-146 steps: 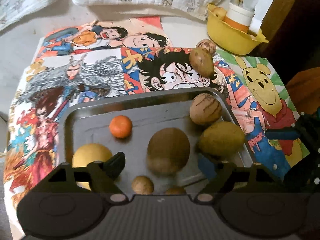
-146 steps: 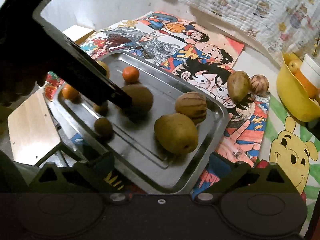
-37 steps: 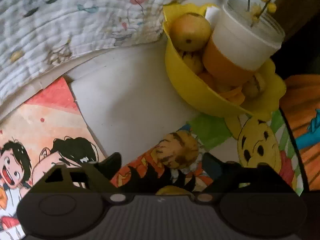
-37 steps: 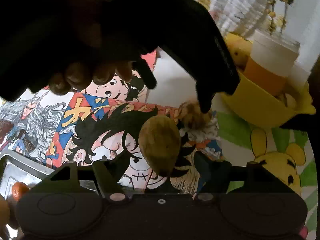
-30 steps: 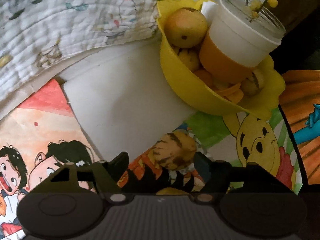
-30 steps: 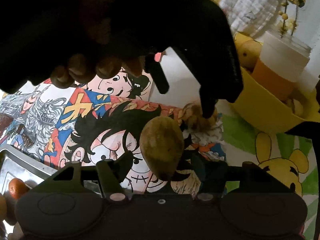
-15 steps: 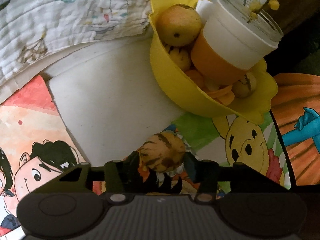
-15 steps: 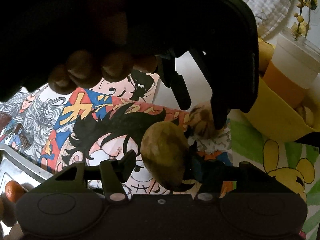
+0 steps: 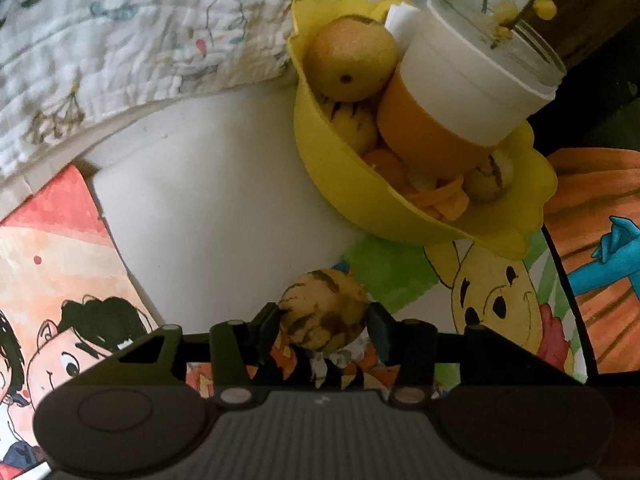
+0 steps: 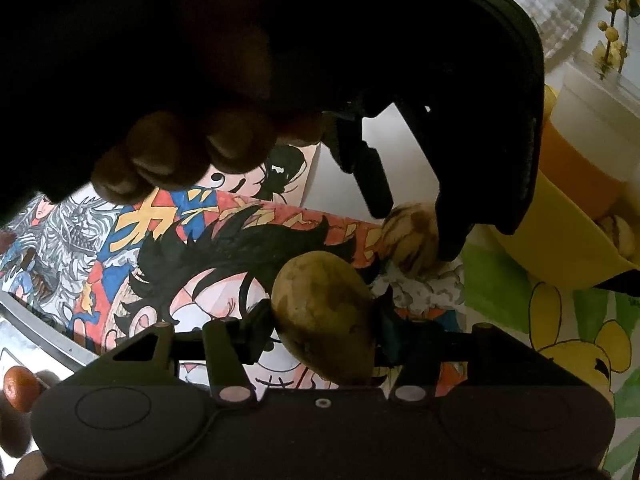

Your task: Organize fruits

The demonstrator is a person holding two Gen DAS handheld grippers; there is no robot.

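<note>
My left gripper [image 9: 322,322] is shut on a small round striped fruit [image 9: 323,312] on the cartoon-print cloth; the right wrist view shows the same fruit [image 10: 410,236] between the left fingers [image 10: 374,184]. My right gripper [image 10: 326,328] is shut on an oval green-brown fruit [image 10: 325,332], just in front of the striped one. The steel tray's edge [image 10: 36,332] shows at the lower left with a small orange fruit [image 10: 21,388] on it.
A yellow bowl [image 9: 360,196] holds fruits and an orange-and-white cup [image 9: 460,100], just beyond the striped fruit; it also shows in the right wrist view [image 10: 560,232]. A quilted cloth [image 9: 120,32] lies at the back. The person's left hand [image 10: 180,152] fills the upper right wrist view.
Both grippers' jaws have closed in onto their fruits. The left gripper has come up to the striped fruit, the right to the oval fruit.
</note>
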